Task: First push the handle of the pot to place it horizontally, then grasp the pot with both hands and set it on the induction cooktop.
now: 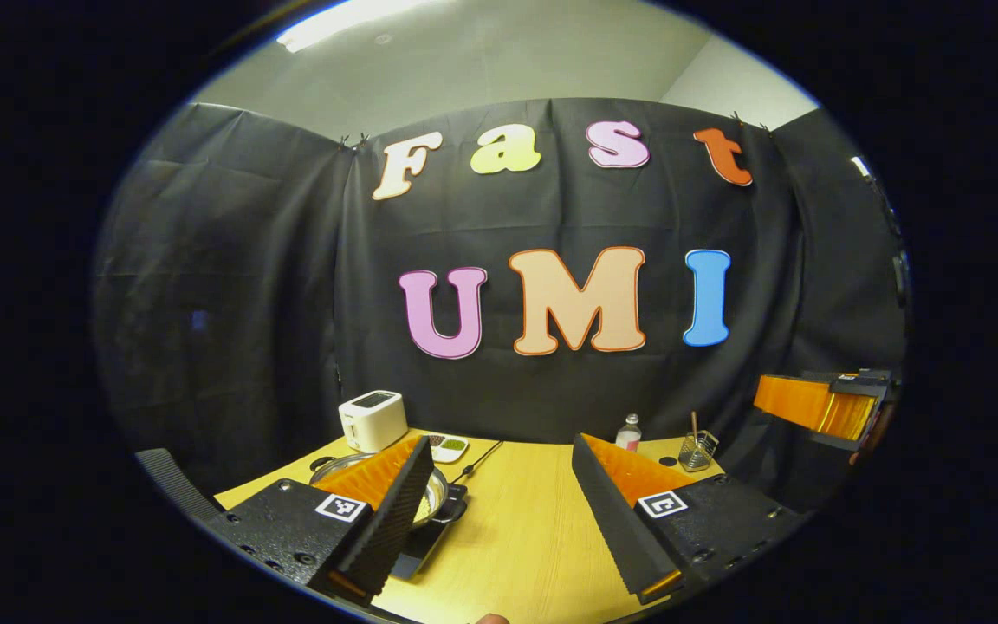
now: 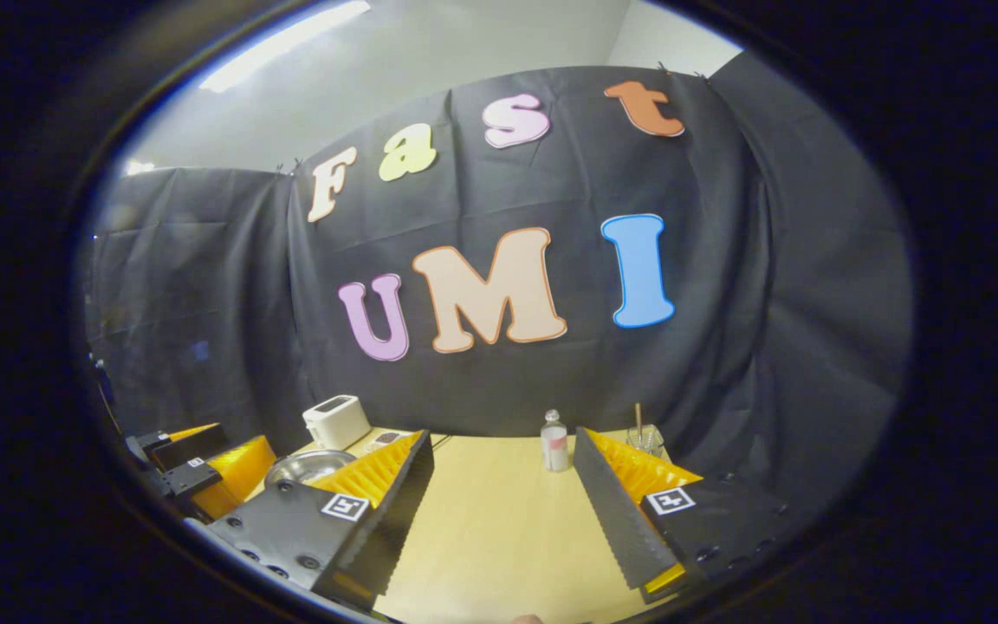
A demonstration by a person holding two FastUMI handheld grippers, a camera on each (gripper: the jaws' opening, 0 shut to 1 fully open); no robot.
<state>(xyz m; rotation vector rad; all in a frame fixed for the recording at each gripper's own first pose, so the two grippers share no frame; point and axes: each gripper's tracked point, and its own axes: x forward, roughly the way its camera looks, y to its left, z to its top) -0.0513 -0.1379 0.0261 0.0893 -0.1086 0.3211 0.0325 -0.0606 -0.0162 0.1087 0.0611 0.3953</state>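
A steel pot (image 1: 437, 496) stands left of centre on the wooden table (image 1: 525, 520), largely hidden behind my left gripper's left finger. It seems to rest on a flat black induction cooktop (image 1: 419, 556), with a dark side handle (image 1: 456, 511) toward the table's middle. My left gripper (image 1: 503, 520) is open just right of the pot and holds nothing. In the right gripper view the pot (image 2: 308, 466) lies off to the left, and my right gripper (image 2: 503, 511) is open over bare table. Each view also shows the other gripper: the right gripper (image 1: 819, 403) and the left gripper (image 2: 196, 468).
A white toaster (image 1: 372, 420) and a small dish (image 1: 447, 446) sit at the back left. A black cable (image 1: 482, 458) runs from the cooktop toward the wall. A small bottle (image 1: 629, 432) and a holder with a stick (image 1: 696, 449) stand at the back right.
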